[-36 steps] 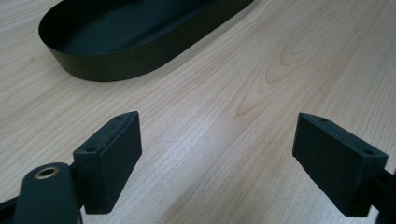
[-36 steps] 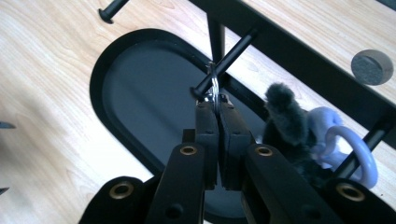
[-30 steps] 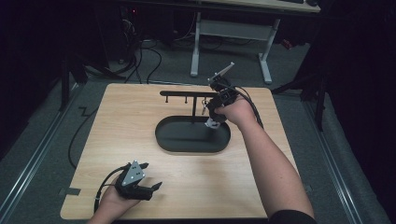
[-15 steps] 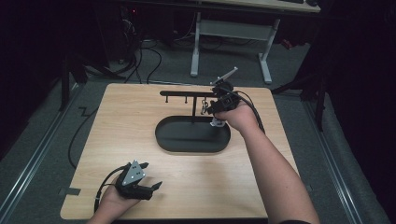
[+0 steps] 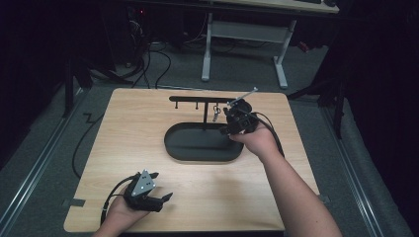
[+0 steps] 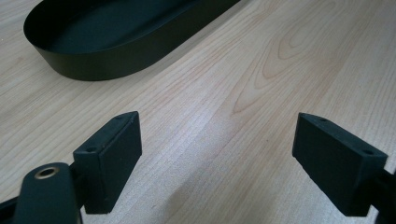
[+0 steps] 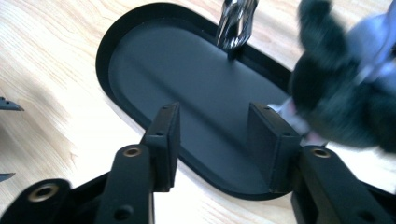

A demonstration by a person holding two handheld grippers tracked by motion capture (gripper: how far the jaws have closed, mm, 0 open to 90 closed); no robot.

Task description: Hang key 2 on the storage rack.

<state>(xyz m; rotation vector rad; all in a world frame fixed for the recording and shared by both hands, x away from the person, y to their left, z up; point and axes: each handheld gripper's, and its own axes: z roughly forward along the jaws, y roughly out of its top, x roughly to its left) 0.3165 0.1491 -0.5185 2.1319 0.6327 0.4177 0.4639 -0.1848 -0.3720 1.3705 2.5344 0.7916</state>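
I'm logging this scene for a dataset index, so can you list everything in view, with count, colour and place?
table: one, light wood, centre of the high view.
oval tray: one, black, middle of the table.
rack: one, black T-shaped bar on a post rising from the tray's far side.
small metal item: one, silvery, hanging from the rack bar; too small to identify.
dark fuzzy object: one, black with pale parts, right in the right gripper view; blurred.
desk frame: one, white-legged, on the floor beyond the table.
cables: several, black, on the floor behind the table.
left gripper: one, black, near left table edge, jaws wide apart.
right gripper: one, black, by the rack above the tray, jaws apart.
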